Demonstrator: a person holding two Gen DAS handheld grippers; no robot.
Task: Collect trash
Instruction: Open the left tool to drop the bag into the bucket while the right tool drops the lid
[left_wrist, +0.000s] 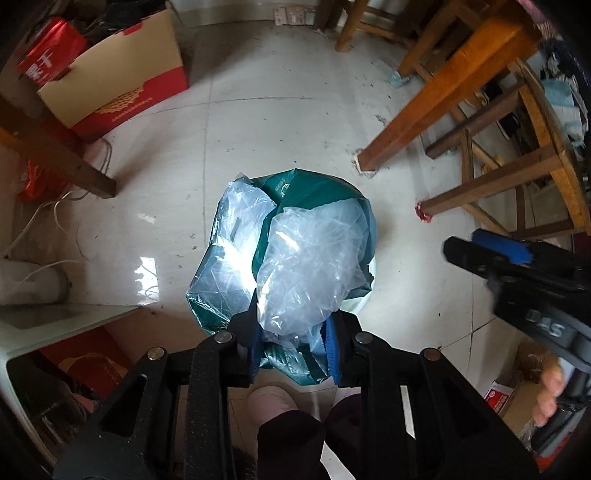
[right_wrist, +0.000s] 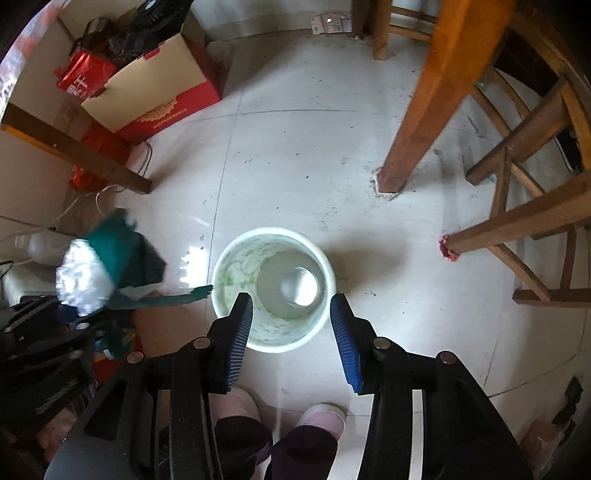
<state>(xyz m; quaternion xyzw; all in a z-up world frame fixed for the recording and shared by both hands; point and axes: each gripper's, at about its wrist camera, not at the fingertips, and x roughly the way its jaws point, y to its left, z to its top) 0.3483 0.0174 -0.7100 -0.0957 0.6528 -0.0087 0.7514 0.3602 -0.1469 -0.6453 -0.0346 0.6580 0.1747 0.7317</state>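
— Where's the trash?
— The left gripper (left_wrist: 291, 347) pinches a wad of green and clear wrappers (left_wrist: 291, 251), seemingly above the white bin (right_wrist: 273, 288).
— And the right gripper (right_wrist: 291, 332)?
— Spread, holding nothing, pointing down at the bin.

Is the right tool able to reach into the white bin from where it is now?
Probably yes. The right tool is open, holds nothing and points down over the white bin, whose mouth is uncovered. The left tool, with its bundle of green and clear plastic, is off to the side.
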